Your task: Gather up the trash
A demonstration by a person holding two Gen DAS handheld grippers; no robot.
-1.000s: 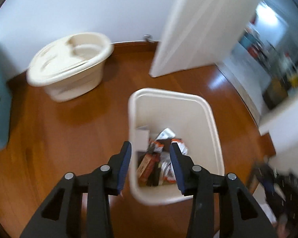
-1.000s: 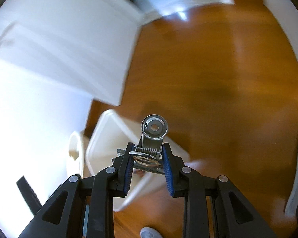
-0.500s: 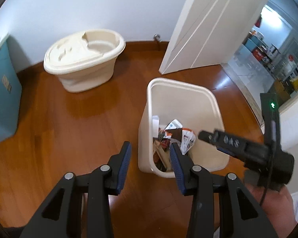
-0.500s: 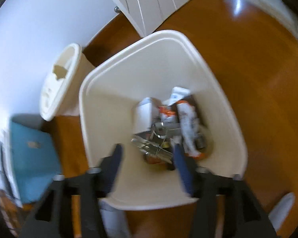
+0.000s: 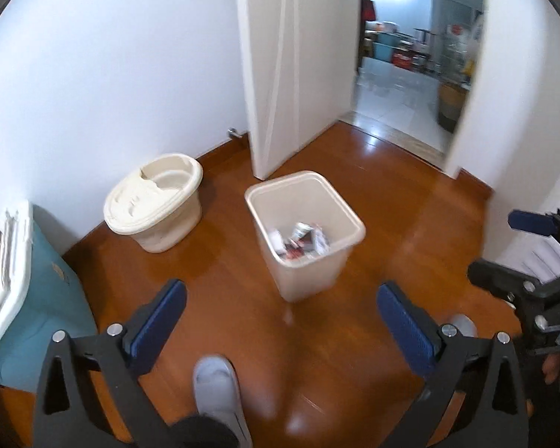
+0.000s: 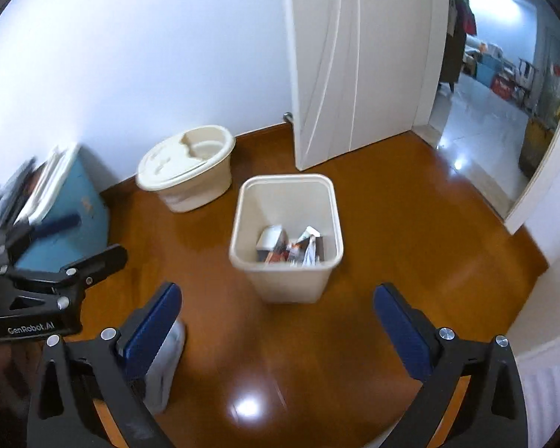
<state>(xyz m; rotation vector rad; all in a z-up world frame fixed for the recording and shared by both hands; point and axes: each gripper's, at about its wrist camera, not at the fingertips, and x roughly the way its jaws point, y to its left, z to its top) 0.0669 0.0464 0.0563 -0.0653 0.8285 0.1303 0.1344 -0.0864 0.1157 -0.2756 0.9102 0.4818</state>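
Observation:
A cream square waste bin [image 5: 305, 261] stands on the wooden floor, with mixed wrappers and packets [image 5: 298, 240] lying in it. It also shows in the right wrist view [image 6: 287, 276], its trash [image 6: 291, 248] visible inside. My left gripper [image 5: 282, 317] is wide open and empty, held back from the bin and above the floor. My right gripper [image 6: 278, 317] is also wide open and empty, at about the same distance. Each gripper shows at the edge of the other's view.
A cream oval tub [image 5: 156, 205] stands by the white wall to the left of the bin. A teal box [image 5: 37, 298] with a white lid is at far left. A white door [image 5: 295, 67] stands open to a tiled room. A foot in a slipper [image 5: 216, 384] is below.
The right gripper let the metal clip drop into the bin and opened wide. Both grippers pulled back and up from the bin, and the left one opened wider.

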